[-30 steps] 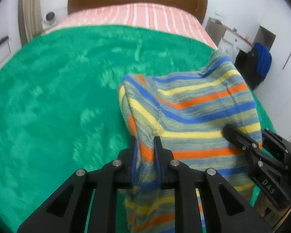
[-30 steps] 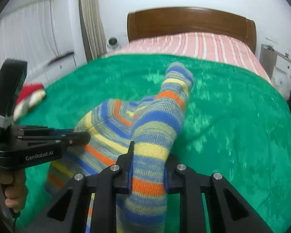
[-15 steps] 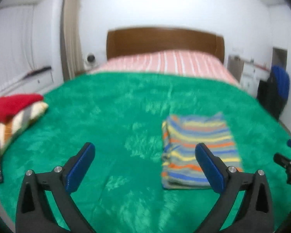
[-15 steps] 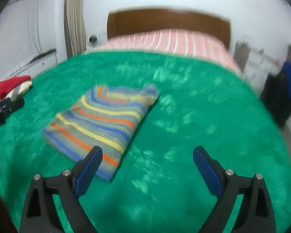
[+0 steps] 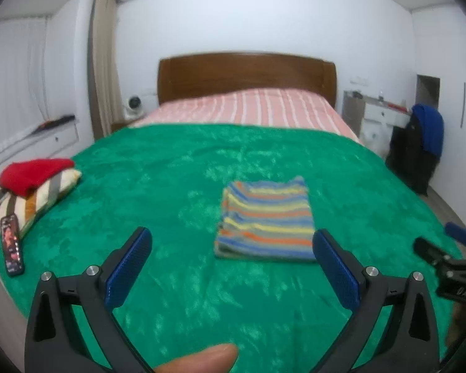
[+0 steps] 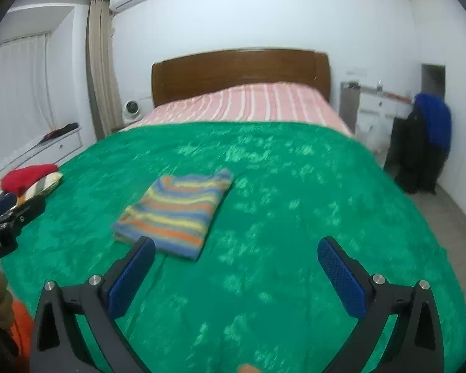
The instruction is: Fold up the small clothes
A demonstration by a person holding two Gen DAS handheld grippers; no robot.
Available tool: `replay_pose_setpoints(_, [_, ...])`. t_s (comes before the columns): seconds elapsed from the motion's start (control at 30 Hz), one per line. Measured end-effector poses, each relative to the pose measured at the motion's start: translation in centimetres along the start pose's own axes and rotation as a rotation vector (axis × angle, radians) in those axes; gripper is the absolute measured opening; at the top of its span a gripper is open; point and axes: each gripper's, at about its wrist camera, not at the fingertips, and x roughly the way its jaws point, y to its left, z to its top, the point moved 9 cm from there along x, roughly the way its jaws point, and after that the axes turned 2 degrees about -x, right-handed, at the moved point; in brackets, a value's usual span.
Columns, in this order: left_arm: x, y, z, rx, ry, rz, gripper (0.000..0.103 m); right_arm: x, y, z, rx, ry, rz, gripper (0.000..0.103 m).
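A striped garment (image 5: 265, 220) in blue, yellow and orange lies folded flat on the green blanket (image 5: 171, 186); it also shows in the right wrist view (image 6: 177, 214). My left gripper (image 5: 231, 267) is open and empty, held back from the garment's near edge. My right gripper (image 6: 236, 272) is open and empty, to the right of the garment and nearer than it. The right gripper's tip shows at the right edge of the left wrist view (image 5: 444, 264), and the left gripper's tip at the left edge of the right wrist view (image 6: 12, 217).
A folded pile with a red piece on top (image 5: 34, 183) lies at the blanket's left edge, with a phone (image 5: 11, 245) beside it. A wooden headboard (image 5: 247, 74) stands at the far end. A chair with dark clothes (image 5: 419, 152) stands right of the bed.
Both grippers let go of the striped garment, opened and drew back. The garment now lies folded flat on the blanket.
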Motion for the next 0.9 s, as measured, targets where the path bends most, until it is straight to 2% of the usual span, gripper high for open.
replay_pose_setpoints(0.1, [-0.6, -0.2, -1.1, -0.009, 0.068, 0.007, 0.103, -0.3, 1.1, -1.2, -0.016, 0.057, 0.073, 0.103])
replay_pose_setpoints(0.17, [-1.1, -0.3, -1.4, -0.002, 0.075, 0.01, 0.103, -1.0, 2.0, -1.5, -0.044, 0.073, 0.088, 0.103])
replay_pose_setpoints(0.3, [-2.8, -0.5, -0.9, 0.014, 0.057, 0.027, 0.103, -3.0, 3.2, -0.7, -0.061, 0.005, 0.076, 0.103])
replay_pose_setpoints(0.37, [-3.8, -0.5, -0.3, 0.033, 0.024, 0.058, 0.103, -4.0, 3.8, -0.1, -0.054, -0.014, 0.077, 0.103])
replay_pose_setpoints(0.47, [-4.6, -0.4, 0.2, 0.054, 0.001, 0.091, 0.103, -4.4, 4.4, 0.2, -0.075, 0.016, 0.048, 0.103])
replay_pose_setpoints(0.53, [-5.0, -0.2, 0.4, 0.043, -0.007, 0.093, 0.103, -4.6, 4.8, 0.2, -0.092, 0.026, 0.025, 0.103])
replay_pose_setpoints(0.7, [-5.6, -0.3, 0.6, 0.042, -0.009, 0.07, 0.103, -6.7, 5.9, 1.2, -0.105, -0.076, 0.045, 0.103])
replay_pose_setpoints(0.8, [-4.5, -0.4, -0.4, 0.035, 0.075, 0.039, 0.103, -5.6, 5.7, 0.5, -0.118, -0.005, 0.003, 0.103])
replay_pose_setpoints(0.9, [-3.6, 0.0, -1.3, 0.025, 0.113, 0.061, 0.103, -4.8, 5.3, -0.5, -0.107, 0.066, -0.027, 0.103])
